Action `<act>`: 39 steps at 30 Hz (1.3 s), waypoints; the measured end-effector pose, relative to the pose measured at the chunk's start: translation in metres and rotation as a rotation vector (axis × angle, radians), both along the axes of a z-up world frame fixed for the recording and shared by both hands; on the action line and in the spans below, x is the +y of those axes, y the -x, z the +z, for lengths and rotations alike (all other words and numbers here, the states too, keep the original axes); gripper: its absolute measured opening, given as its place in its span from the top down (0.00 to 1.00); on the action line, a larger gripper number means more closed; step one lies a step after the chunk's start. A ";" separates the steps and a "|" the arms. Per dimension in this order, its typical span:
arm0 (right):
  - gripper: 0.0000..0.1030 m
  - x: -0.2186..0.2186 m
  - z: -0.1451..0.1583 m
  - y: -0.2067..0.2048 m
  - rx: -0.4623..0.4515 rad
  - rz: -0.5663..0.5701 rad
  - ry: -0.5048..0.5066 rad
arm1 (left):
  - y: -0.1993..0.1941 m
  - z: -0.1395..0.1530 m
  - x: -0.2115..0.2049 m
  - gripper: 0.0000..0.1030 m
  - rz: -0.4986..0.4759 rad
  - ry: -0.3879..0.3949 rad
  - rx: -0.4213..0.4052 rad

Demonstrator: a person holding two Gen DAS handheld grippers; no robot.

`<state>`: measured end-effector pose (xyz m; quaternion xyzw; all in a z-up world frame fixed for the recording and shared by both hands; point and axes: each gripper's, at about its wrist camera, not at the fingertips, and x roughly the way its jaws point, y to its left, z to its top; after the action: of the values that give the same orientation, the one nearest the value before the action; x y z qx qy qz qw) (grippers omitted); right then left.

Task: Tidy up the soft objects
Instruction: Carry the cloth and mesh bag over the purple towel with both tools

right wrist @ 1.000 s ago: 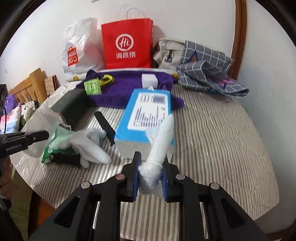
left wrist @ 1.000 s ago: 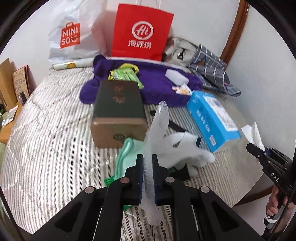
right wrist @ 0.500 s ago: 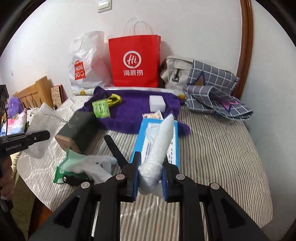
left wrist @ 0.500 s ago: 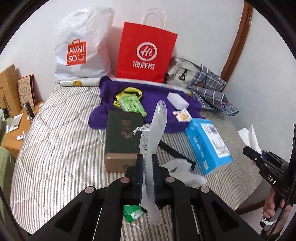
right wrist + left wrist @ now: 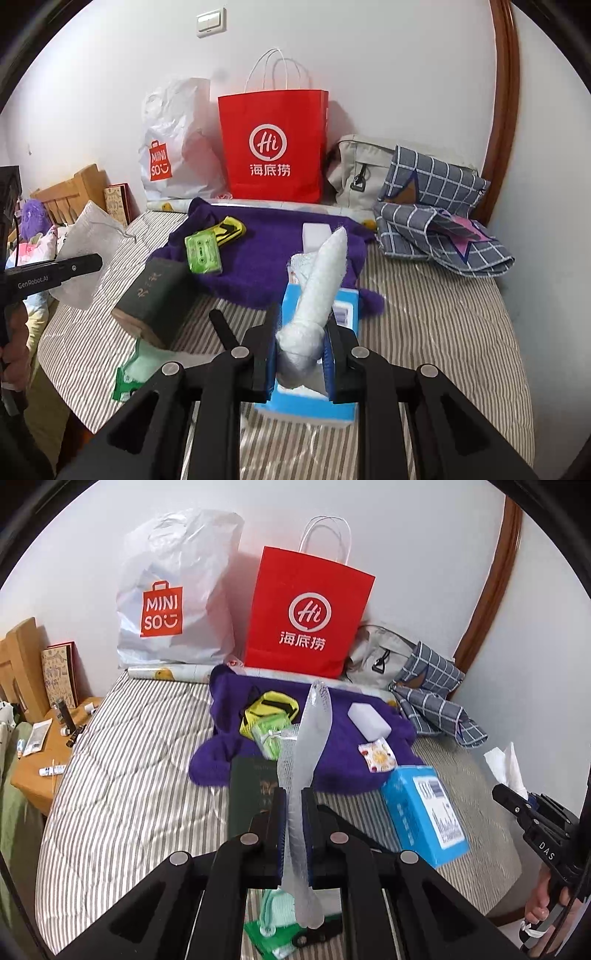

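The left gripper pinches a mesh pouch, edge-on in its own view and broad-faced from the right. The right gripper clamps a rolled white towel above the blue tissue box. Both have risen; the white glove has dropped from sight.

Two grippers are in view, the left gripper and the right gripper, each with one white mesh bag or white mesh roll between its jaws. On the bed stand two shopping bags, one red paper bag and one white plastic bag. There is one purple towel, one blue tissue box, one dark green box, one white sponge block and one checked cloth.
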<state>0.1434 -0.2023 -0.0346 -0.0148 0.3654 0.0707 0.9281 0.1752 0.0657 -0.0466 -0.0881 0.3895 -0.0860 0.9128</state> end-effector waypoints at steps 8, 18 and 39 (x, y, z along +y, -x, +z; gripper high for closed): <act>0.81 0.001 0.003 -0.037 0.009 0.015 0.000 | -0.034 0.002 0.004 0.92 0.023 0.018 0.004; 0.81 0.007 0.000 -0.086 0.014 0.027 0.006 | -0.081 -0.002 0.004 0.92 0.028 0.008 0.012; 0.81 0.028 -0.048 -0.193 0.116 0.171 -0.036 | -0.174 -0.029 -0.017 0.92 0.039 -0.054 0.102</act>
<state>0.3369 -0.1738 -0.0830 -0.0250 0.4146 0.1570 0.8960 0.3488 0.0483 -0.0751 -0.0752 0.4361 -0.0530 0.8952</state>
